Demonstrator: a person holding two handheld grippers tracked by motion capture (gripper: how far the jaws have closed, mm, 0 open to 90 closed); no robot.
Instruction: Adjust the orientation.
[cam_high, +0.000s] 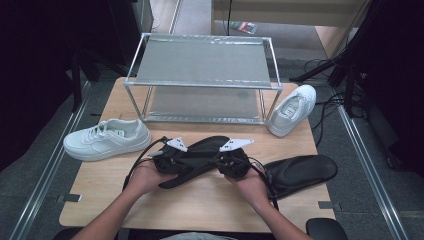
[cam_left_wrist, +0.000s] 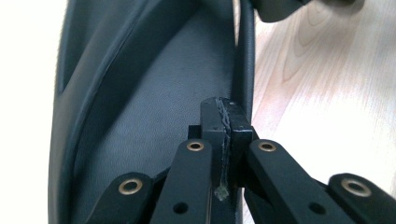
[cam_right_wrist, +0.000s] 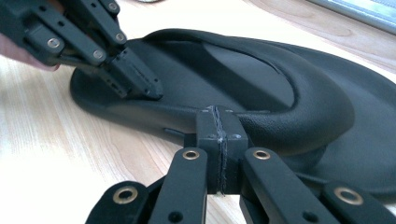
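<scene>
We see the left gripper (cam_high: 176, 161) and right gripper (cam_high: 231, 162), both jaws fully closed, tips against 1 black insole (cam_high: 202, 152) on the wooden table (cam_high: 200, 205); nothing visibly pinched.

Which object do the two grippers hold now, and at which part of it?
Both hold the black insole: the left gripper pinches its side edge, and the right gripper pinches the opposite rim.
</scene>
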